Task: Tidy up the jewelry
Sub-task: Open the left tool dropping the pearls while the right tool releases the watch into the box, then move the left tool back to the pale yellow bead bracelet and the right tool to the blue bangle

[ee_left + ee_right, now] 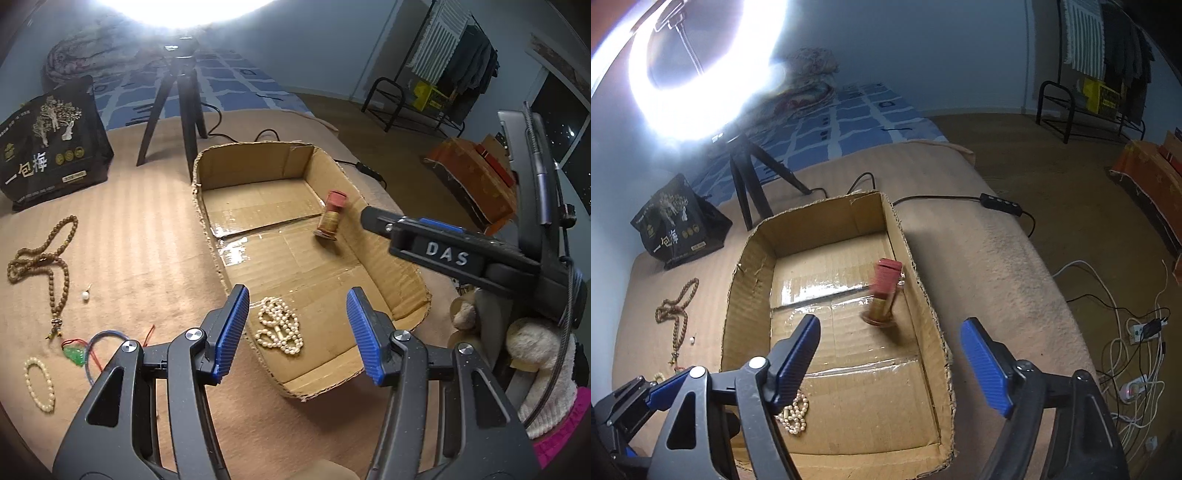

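Observation:
A shallow cardboard box (388, 258) (746, 280) lies on a tan blanket. Inside it lie a pearl necklace (279, 326) (794, 411) near the front and a small gold bottle with a red cap (330, 216) (882, 295), tilted and blurred. My left gripper (295, 328) is open and empty over the pearl necklace. My right gripper (890, 354) is open and empty above the box; its body shows in the left wrist view (443, 251). On the blanket to the left lie a brown bead necklace (55, 266) (677, 306), a single pearl (85, 295), a green pendant on red cord (75, 354), a blue ring (107, 334) and a pearl bracelet (38, 384).
A black snack bag (51, 147) (679, 225) stands at the back left. A ring light's tripod (181, 107) (750, 184) stands behind the box, its cable and switch (1001, 203) trailing right. Power strips and cords (1134, 354) lie on the floor to the right.

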A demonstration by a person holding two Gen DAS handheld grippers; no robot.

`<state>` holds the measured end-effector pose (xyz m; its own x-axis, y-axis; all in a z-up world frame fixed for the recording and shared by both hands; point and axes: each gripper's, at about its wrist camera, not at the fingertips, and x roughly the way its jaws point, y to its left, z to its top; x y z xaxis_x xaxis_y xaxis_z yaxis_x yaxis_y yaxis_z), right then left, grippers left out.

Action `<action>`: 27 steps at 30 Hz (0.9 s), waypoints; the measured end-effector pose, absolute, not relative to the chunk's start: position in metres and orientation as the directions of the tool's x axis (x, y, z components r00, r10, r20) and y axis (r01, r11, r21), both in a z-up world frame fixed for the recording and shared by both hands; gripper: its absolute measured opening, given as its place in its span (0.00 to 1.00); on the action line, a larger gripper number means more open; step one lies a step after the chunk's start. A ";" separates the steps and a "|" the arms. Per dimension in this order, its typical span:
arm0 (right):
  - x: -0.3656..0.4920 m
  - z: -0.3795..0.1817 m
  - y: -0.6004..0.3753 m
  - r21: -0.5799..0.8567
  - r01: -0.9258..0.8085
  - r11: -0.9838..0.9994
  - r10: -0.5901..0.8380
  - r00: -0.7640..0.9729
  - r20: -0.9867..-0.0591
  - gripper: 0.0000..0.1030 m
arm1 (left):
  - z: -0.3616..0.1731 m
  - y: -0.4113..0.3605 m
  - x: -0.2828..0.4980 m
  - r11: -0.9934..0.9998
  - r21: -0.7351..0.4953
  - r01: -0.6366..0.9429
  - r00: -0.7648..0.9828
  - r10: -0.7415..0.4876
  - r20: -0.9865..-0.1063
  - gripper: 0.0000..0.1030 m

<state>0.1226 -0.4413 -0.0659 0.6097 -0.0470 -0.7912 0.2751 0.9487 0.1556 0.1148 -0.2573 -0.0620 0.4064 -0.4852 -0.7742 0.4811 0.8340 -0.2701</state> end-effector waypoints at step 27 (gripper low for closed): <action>0.112 -0.035 -0.391 0.156 0.152 0.976 0.015 0.667 -0.745 0.94 | -0.041 -0.169 0.103 0.886 -0.177 0.428 0.501 -0.396 -0.769 0.64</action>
<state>0.1115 -0.3912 -0.0347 0.6674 0.0145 -0.7446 0.1522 0.9760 0.1555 0.1031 -0.1691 -0.0414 0.5014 -0.3962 -0.7692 0.4284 0.8860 -0.1771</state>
